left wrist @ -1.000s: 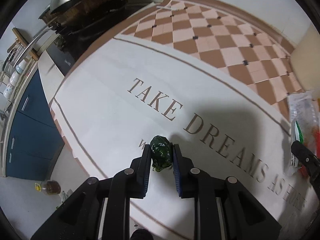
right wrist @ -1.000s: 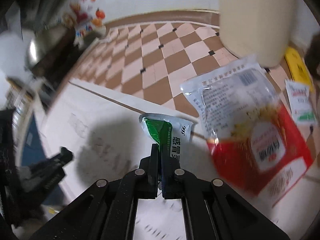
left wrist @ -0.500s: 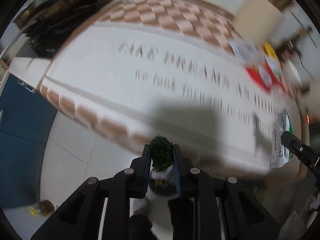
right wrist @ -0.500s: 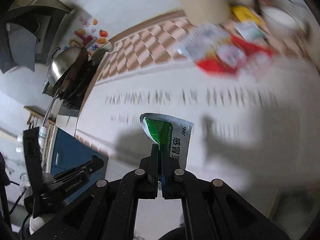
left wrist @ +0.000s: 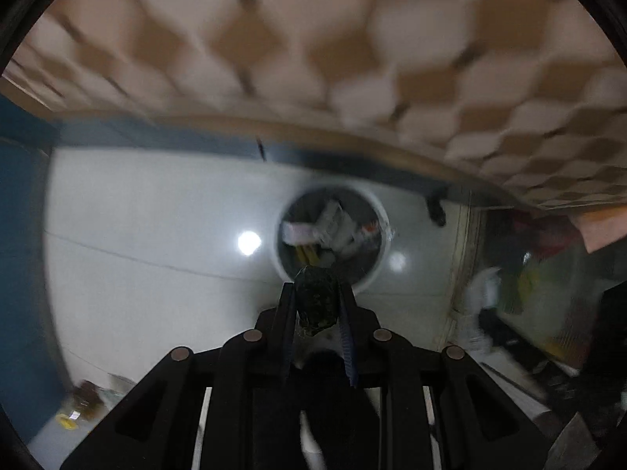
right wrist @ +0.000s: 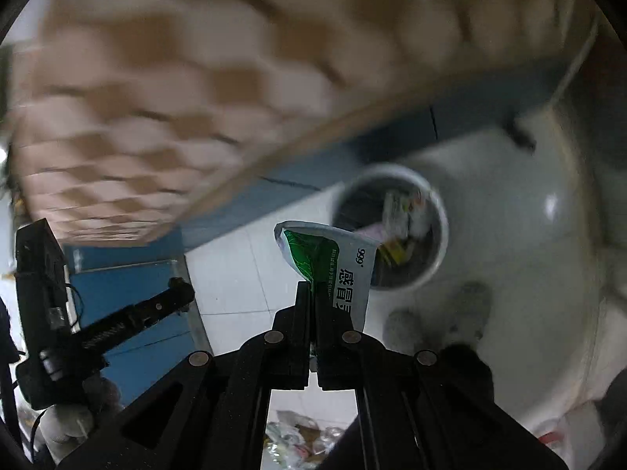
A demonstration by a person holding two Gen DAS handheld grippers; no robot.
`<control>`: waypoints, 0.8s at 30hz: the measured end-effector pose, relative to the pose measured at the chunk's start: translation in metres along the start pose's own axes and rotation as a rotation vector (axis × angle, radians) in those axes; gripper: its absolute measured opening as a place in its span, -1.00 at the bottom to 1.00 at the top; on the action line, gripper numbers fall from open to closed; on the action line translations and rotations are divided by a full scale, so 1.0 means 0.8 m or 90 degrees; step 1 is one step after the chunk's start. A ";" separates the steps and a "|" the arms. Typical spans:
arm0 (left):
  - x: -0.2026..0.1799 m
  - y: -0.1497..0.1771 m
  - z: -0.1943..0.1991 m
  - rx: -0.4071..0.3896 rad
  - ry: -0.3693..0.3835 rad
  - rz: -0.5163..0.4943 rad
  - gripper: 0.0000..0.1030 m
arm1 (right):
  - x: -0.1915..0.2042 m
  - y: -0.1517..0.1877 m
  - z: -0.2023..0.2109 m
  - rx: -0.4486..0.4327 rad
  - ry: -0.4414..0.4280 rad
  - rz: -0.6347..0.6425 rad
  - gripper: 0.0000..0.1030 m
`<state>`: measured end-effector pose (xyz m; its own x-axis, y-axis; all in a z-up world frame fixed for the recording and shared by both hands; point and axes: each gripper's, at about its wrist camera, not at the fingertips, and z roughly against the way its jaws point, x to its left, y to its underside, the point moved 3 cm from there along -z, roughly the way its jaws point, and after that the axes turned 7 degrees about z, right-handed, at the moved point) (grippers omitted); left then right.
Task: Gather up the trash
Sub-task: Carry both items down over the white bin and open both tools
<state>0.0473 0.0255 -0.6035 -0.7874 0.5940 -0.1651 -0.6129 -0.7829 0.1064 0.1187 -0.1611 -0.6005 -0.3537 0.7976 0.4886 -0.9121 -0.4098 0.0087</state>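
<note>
Checkered tablecloth [left wrist: 313, 39] fills the top of both views, heavily blurred. Pale tiled floor [left wrist: 156, 235] below it, blue cabinet [right wrist: 129, 286] along the floor edge.

White round trash bin [left wrist: 382, 250] stands on the floor, already holding mixed wrappers; also seen in the right view [right wrist: 441, 250].

Left gripper [left wrist: 316, 301] points steeply down, jaws clamped on a dark green crumpled wad [left wrist: 316, 299]; the wad sits in line with the bin's near rim. From the right camera the same gripper shows at lower left [right wrist: 182, 293], gloved hand [right wrist: 66, 427] on its grip.

Right gripper [right wrist: 313, 293] fully closed, pinching a green-and-white sachet [right wrist: 333, 262] by its lower edge; sachet stands up past the fingertips, overlapping the bin's left rim in view.
</note>
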 end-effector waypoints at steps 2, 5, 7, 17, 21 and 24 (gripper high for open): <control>0.006 -0.010 -0.078 0.032 0.019 0.018 -0.65 | -0.048 0.002 -0.074 0.020 0.006 -0.025 -0.97; 0.013 -0.021 -0.175 0.064 0.020 0.022 -0.65 | -0.097 0.000 -0.151 0.032 0.020 -0.031 -0.97; 0.017 -0.026 -0.231 0.081 0.013 0.018 -0.65 | -0.122 -0.004 -0.200 0.036 0.032 -0.014 -0.97; 0.042 -0.038 -0.333 0.096 -0.037 -0.013 -0.45 | -0.138 -0.013 -0.316 0.089 0.099 0.086 -0.51; 0.051 -0.040 -0.310 0.051 -0.061 -0.021 0.53 | -0.135 -0.007 -0.309 0.083 0.133 0.092 0.18; 0.055 -0.038 -0.287 0.024 -0.078 -0.024 0.82 | -0.131 -0.005 -0.289 0.066 0.172 0.099 0.56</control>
<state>0.0465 0.0331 -0.8390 -0.7645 0.6428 -0.0494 -0.6425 -0.7535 0.1391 0.1114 -0.1406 -0.8534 -0.5420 0.8048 0.2419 -0.8217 -0.5679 0.0481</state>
